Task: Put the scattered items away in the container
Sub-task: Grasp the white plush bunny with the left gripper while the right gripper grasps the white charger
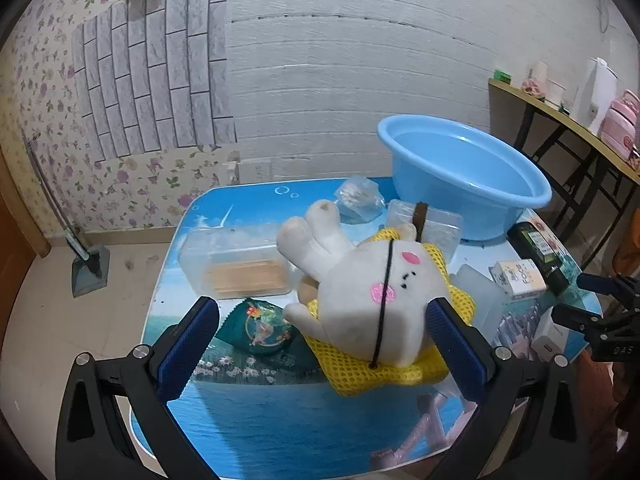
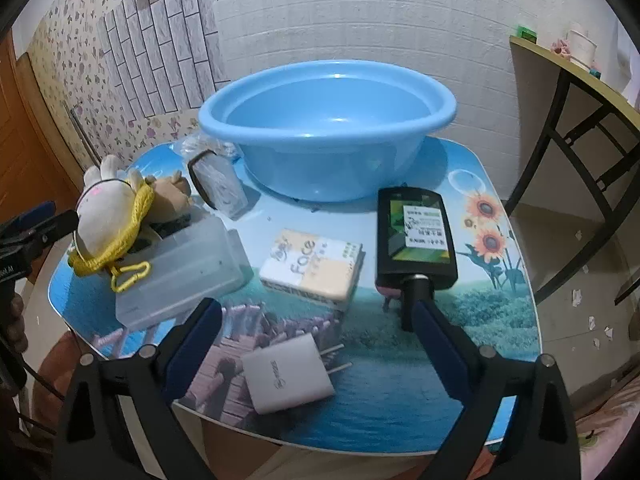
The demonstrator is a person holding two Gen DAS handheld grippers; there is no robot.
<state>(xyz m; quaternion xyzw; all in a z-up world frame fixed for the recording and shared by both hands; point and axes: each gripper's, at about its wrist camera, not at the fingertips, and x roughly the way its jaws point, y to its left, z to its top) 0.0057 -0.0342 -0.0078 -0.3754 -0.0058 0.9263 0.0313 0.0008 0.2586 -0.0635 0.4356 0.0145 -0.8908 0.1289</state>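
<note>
An empty light-blue basin (image 1: 404,130) (image 2: 448,108) stands at the back of the small table. A white plush bunny (image 1: 372,292) (image 2: 104,212) lies on a yellow mesh pouch (image 1: 384,372) (image 2: 138,216). My left gripper (image 1: 323,312) is open, its blue pads either side of the bunny without pressing it. My right gripper (image 2: 314,312) is open above a white charger (image 2: 288,376) (image 1: 548,340), with nothing between its pads. A "Face" tissue pack (image 2: 312,268) (image 1: 518,276) and a dark green-labelled pack (image 2: 416,236) (image 1: 540,248) lie just beyond it.
Scattered on the picture-printed table (image 1: 280,420) (image 2: 380,384) are a clear box of wooden sticks (image 1: 236,260), a green packet (image 1: 260,326), a plastic bag (image 1: 358,198), a banded clear box (image 2: 218,184) and a frosted box (image 2: 180,276). A desk (image 2: 560,64) stands to the right.
</note>
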